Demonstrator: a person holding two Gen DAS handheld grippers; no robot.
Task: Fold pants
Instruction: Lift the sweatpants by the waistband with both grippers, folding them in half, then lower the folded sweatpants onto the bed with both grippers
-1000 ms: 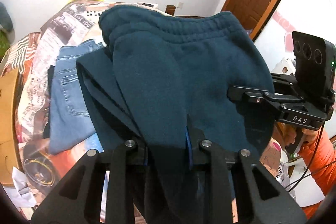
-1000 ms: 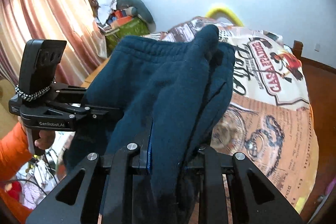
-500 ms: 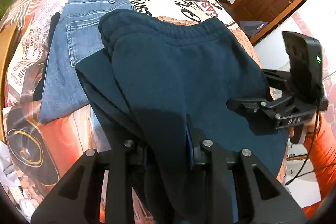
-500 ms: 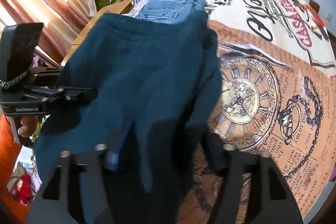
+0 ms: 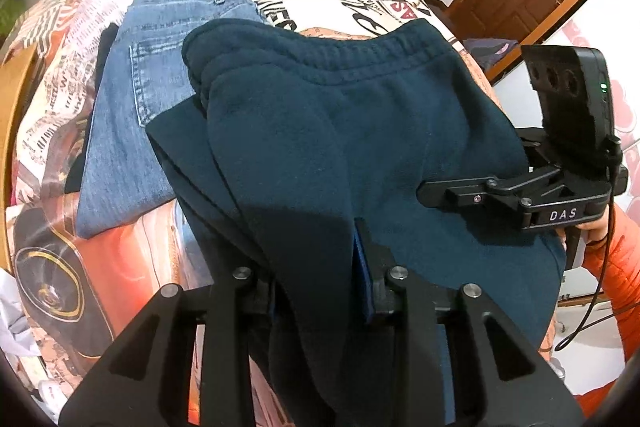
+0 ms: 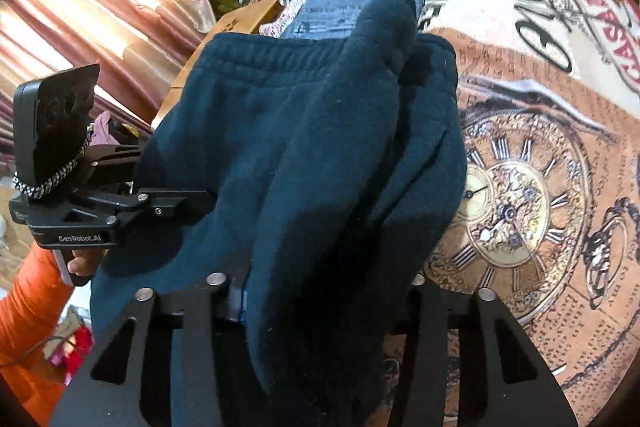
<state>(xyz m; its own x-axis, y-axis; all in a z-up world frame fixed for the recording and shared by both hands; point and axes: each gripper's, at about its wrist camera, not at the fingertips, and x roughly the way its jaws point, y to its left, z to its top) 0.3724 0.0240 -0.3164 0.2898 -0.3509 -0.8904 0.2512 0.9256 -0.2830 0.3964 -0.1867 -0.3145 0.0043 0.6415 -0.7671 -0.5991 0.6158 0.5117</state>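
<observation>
Left gripper (image 5: 320, 279): angled steeply down over the bed, jaws clamped on a thick fold of the dark teal sweatpants (image 5: 360, 131). Cloth fills the gap between both pads.

Right gripper (image 6: 320, 291): also angled down, jaws wider and closing, with a bunched fold of the same sweatpants between them; the right pad is hidden by cloth, so contact there cannot be confirmed.

Each device is gripped from below by a hand in an orange sleeve (image 6: 28, 299).

The sweatpants lie spread on the printed bedspread (image 6: 520, 187), waistband at the far edge, partly overlapping folded blue jeans (image 5: 136, 115) at their left in the left wrist view.
</observation>
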